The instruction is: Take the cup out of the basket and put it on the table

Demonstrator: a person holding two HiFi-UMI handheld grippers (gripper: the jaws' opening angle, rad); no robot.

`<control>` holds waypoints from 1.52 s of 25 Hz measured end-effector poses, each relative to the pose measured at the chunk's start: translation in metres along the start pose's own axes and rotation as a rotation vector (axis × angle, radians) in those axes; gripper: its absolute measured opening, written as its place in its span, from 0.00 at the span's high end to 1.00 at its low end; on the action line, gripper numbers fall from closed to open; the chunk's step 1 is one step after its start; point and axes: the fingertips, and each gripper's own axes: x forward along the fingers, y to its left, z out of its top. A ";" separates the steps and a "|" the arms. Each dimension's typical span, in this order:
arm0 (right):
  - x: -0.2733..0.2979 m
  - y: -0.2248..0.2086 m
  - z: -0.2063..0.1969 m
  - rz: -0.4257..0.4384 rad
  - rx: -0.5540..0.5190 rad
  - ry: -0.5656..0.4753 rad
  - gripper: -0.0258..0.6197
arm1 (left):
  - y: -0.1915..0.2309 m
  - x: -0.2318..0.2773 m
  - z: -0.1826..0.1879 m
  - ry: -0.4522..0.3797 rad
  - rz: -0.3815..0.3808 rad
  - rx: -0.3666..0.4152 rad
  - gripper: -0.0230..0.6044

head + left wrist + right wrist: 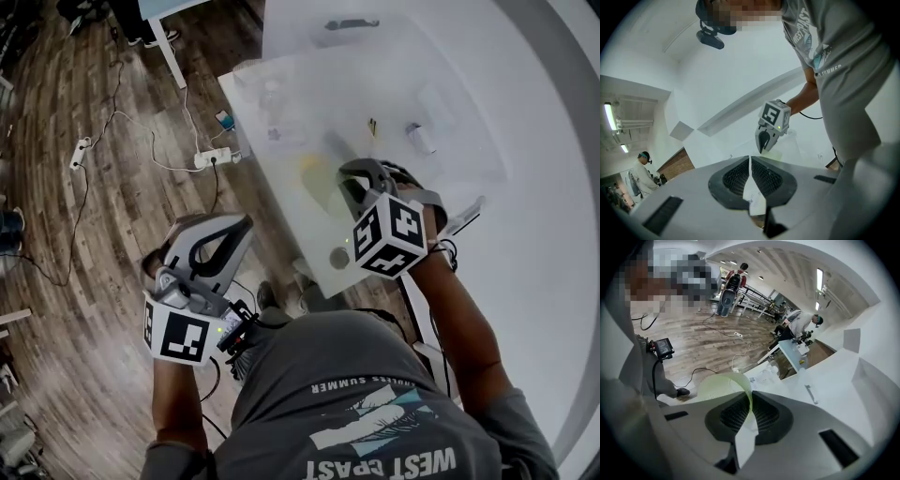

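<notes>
A pale yellow-green see-through cup [317, 180] hangs over the left part of the white table [525, 216], its wall pinched between the jaws of my right gripper [349, 176]. In the right gripper view the cup [723, 385] curves away to the left of the pads, and my right gripper [751, 398] is shut on its rim. My left gripper [242, 225] is held off the table, over the wooden floor close to the person's body. Its jaws meet with nothing between them [750, 161]. From there the right gripper [771, 125] shows ahead. No basket is clearly visible.
Faint clear plastic items [274, 98] lie near the table's left corner. A small white object [422, 139] and a dark bar [352, 23] lie farther back on the table. A power strip [214, 159] and cables lie on the floor. Other people stand in the distance [802, 324].
</notes>
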 end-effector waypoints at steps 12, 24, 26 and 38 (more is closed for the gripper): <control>0.111 0.111 -0.059 0.268 0.019 0.210 0.92 | 0.005 -0.045 -0.018 0.036 0.065 -0.047 0.92; 0.152 0.148 -0.099 0.385 0.084 0.337 0.92 | 0.000 -0.057 -0.022 0.059 0.073 -0.060 0.92; 0.155 0.150 -0.102 0.397 0.104 0.348 0.92 | -0.002 -0.057 -0.021 0.054 0.075 -0.066 0.92; 0.162 0.141 -0.117 0.379 0.178 0.366 0.92 | -0.011 -0.055 -0.017 0.048 0.060 -0.068 0.92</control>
